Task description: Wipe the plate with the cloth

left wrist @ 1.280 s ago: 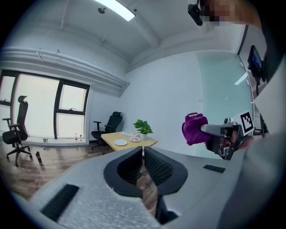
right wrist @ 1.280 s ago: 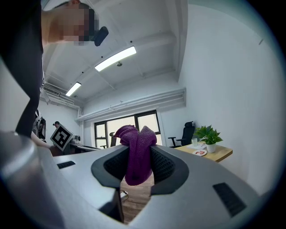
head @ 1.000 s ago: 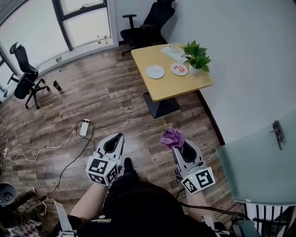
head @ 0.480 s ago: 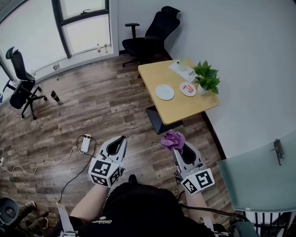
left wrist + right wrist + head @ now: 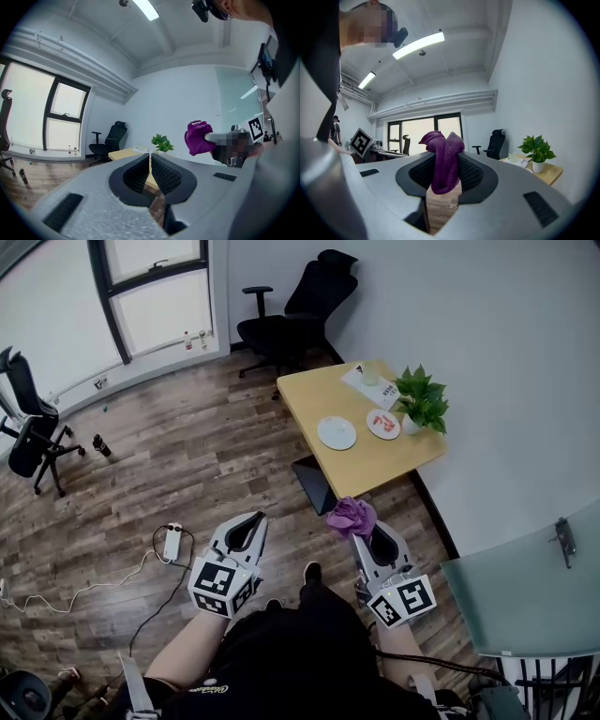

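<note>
A white plate (image 5: pixel 337 433) lies on the wooden table (image 5: pixel 352 466) ahead, beside a second plate with a red pattern (image 5: pixel 383 424). My right gripper (image 5: pixel 362 530) is held short of the table's near edge, shut on a bunched purple cloth (image 5: pixel 352 517). In the right gripper view the cloth (image 5: pixel 444 159) hangs between the jaws. My left gripper (image 5: pixel 255 518) is level with it to the left, over the floor, its jaws closed with nothing in them. In the left gripper view the cloth (image 5: pixel 197 137) shows at right. Neither gripper view shows the plate.
A potted plant (image 5: pixel 421 399), papers and a cup (image 5: pixel 369 380) stand at the table's far right. A black office chair (image 5: pixel 292 317) is behind the table, another chair (image 5: pixel 26 431) at far left. A power strip and cable (image 5: pixel 171 543) lie on the wood floor. A glass panel (image 5: pixel 525 592) is at right.
The person has walked toward the table, which now sits closer to both grippers. The purple cloth stays clamped in the right gripper; the left stays shut.
</note>
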Demonstrator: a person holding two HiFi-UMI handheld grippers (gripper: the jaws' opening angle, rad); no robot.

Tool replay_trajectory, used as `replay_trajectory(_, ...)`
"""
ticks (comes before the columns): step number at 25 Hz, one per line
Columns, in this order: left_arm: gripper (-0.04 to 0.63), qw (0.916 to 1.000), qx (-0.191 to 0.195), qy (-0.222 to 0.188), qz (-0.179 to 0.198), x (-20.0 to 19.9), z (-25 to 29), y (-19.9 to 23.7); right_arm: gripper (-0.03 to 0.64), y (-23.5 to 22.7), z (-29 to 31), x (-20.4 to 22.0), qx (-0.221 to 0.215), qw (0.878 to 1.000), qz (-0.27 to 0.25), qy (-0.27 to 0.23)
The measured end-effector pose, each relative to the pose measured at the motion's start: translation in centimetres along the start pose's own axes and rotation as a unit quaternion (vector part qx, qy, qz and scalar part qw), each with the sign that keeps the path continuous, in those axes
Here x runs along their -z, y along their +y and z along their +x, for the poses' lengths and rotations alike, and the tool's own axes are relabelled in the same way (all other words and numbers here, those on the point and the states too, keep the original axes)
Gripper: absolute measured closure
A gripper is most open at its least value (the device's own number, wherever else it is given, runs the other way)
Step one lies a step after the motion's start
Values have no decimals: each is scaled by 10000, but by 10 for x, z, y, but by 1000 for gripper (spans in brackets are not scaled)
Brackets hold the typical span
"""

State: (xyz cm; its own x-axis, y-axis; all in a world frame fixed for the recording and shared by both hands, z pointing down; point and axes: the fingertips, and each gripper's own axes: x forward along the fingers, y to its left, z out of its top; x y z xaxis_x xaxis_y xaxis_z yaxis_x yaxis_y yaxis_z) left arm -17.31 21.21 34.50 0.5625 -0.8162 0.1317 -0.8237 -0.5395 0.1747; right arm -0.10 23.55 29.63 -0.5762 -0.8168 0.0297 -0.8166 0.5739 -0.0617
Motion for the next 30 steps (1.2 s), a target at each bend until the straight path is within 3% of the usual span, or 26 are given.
replay_trajectory(13, 578, 9999, 14, 106, 40, 2, 76, 23, 499, -58, 55, 13, -99, 9999, 101, -41)
replay_trajectory(19, 578, 9997, -6, 248, 91, -8, 163, 45, 499, -128, 106, 20, -150, 9996, 213, 54)
replay_trajectory(30, 578, 9990, -243, 337, 147, -51, 336, 68, 499, -264, 201, 6, -687, 9966, 302, 326)
